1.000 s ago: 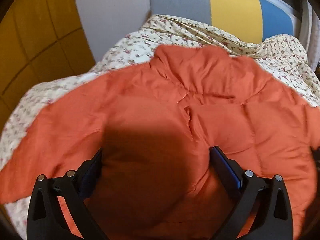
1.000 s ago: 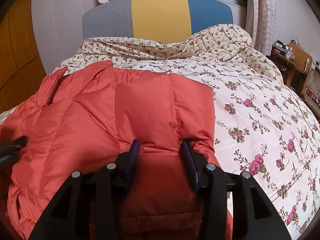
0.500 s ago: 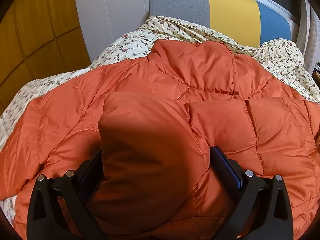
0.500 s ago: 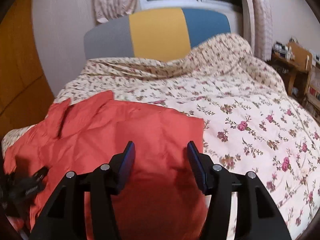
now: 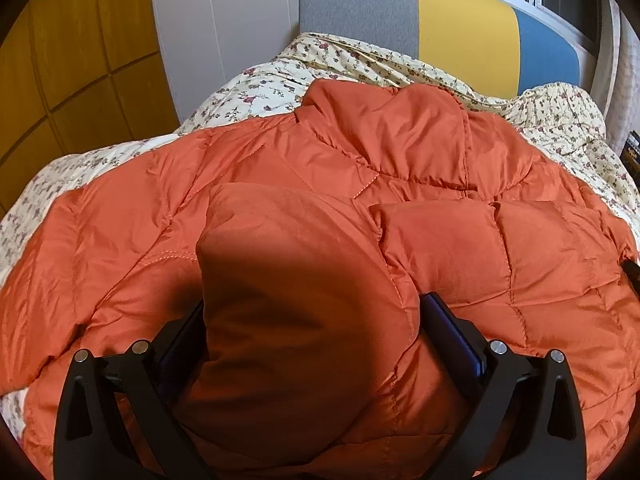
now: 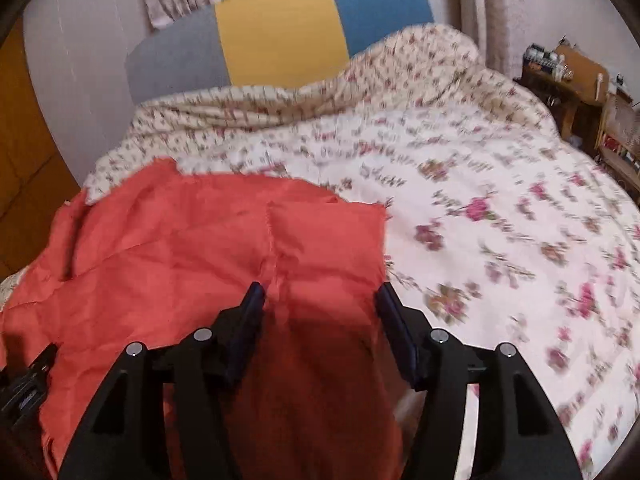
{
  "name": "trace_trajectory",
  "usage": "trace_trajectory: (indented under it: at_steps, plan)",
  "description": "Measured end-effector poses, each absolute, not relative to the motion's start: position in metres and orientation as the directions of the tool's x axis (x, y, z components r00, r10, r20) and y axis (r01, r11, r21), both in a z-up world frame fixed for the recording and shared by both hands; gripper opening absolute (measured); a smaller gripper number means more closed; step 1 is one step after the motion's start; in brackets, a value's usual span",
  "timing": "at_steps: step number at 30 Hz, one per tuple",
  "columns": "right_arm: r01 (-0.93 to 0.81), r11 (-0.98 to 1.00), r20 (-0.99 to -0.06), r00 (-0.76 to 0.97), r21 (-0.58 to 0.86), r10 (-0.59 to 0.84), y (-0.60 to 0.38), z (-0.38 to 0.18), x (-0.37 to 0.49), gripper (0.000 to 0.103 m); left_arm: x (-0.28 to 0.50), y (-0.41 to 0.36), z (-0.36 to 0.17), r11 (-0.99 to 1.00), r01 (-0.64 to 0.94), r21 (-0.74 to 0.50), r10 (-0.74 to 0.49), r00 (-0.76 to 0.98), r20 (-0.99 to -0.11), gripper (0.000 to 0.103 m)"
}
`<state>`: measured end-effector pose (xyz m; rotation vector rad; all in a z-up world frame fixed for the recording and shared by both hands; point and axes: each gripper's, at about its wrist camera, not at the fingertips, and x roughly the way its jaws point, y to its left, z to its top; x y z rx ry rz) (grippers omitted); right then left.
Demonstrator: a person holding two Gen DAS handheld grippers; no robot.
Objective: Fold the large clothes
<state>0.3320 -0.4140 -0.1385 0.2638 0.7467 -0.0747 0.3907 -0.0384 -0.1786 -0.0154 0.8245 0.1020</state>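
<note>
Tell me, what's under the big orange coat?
The orange coat lies on a flowery quilt that shows around its edges. Whatever is right beneath the coat is covered, so I can't tell.
</note>
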Motion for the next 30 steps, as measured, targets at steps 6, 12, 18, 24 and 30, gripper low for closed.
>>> trace_trajectory:
  at_steps: [6, 12, 18, 24, 30]
  plan:
    - [0.027, 0.986, -0.688, 0.719, 0.164, 0.094, -0.378, -0.131, 0.295, 0.032, 0.368, -0.024, -0.167, 0.986, -0.166, -0.029, 0.103, 0.731, -0.675, 0.1]
    - [0.02, 0.999, -0.747, 0.665, 0.032, 0.01, -0.354, -0.152, 0.304, 0.034, 0.381, -0.033, -0.179, 0.988, -0.155, 0.023, 0.122, 0.67, -0.733, 0.1]
    - [0.023, 0.999, -0.742, 0.67, 0.03, 0.007, -0.356, -0.155, 0.302, 0.034, 0.381, -0.026, -0.178, 0.989, -0.147, -0.014, 0.086, 0.651, -0.754, 0.1]
    - [0.024, 1.0, -0.741, 0.672, 0.019, -0.002, -0.353, -0.154, 0.302, 0.034, 0.352, -0.002, -0.163, 0.993, -0.031, -0.112, -0.068, 0.627, -0.776, 0.1]
    - [0.024, 1.0, -0.74, 0.672, 0.018, -0.003, -0.355, -0.153, 0.303, 0.034, 0.301, 0.07, -0.144, 0.967, -0.128, -0.22, -0.071, 0.696, -0.715, 0.1]
